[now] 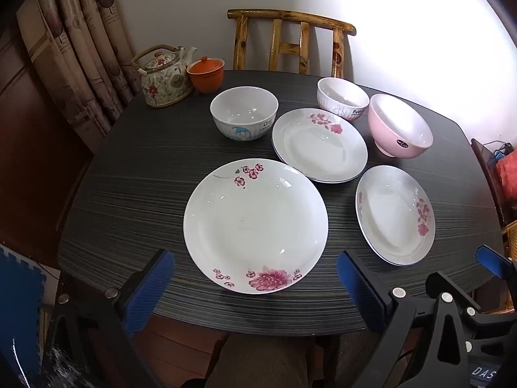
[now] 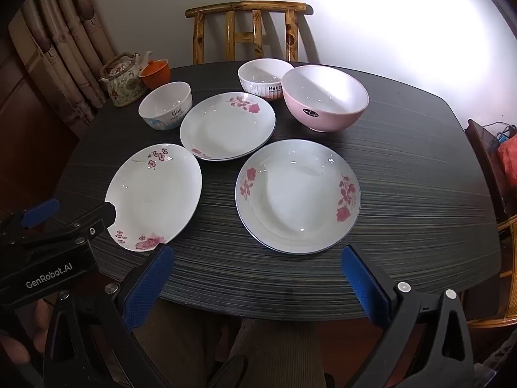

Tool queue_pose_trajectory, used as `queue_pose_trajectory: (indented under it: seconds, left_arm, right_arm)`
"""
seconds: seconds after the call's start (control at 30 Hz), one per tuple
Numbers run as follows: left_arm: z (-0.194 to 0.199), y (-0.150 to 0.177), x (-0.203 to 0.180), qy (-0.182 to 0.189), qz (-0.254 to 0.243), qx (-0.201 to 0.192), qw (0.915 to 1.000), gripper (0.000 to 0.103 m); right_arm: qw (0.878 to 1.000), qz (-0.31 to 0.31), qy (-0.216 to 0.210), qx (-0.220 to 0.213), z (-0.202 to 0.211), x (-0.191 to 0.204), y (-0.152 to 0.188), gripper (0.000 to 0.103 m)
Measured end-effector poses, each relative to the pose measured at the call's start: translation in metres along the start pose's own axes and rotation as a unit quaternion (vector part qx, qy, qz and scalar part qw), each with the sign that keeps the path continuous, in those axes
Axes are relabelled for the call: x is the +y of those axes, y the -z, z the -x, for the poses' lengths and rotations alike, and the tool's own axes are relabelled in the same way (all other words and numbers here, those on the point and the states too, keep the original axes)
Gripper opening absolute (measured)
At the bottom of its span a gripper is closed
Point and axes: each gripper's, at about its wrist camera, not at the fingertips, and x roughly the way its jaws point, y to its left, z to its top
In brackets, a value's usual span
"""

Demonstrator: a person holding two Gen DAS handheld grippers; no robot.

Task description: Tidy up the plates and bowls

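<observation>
Three white flowered plates lie on the dark table: a large peony plate, a far plate and a rose plate. Behind them stand a white cartoon bowl, a rabbit bowl and a pink bowl. My left gripper hovers open over the peony plate's near rim. My right gripper hangs open just short of the rose plate. Neither holds anything.
A flowered teapot and an orange lidded cup stand at the far left corner. A wooden chair is behind the table, curtains at left. A person's legs show under the near edge.
</observation>
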Motion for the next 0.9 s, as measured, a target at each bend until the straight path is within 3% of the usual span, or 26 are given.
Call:
queue_pose_trajectory:
  seconds: [0.9]
  left_arm:
    - [0.013, 0.004, -0.006, 0.001, -0.028, -0.02, 0.9994, 0.103]
  right_arm:
    - [1.0, 0.009, 0.001, -0.014, 0.008, 0.004, -0.003, 0.102]
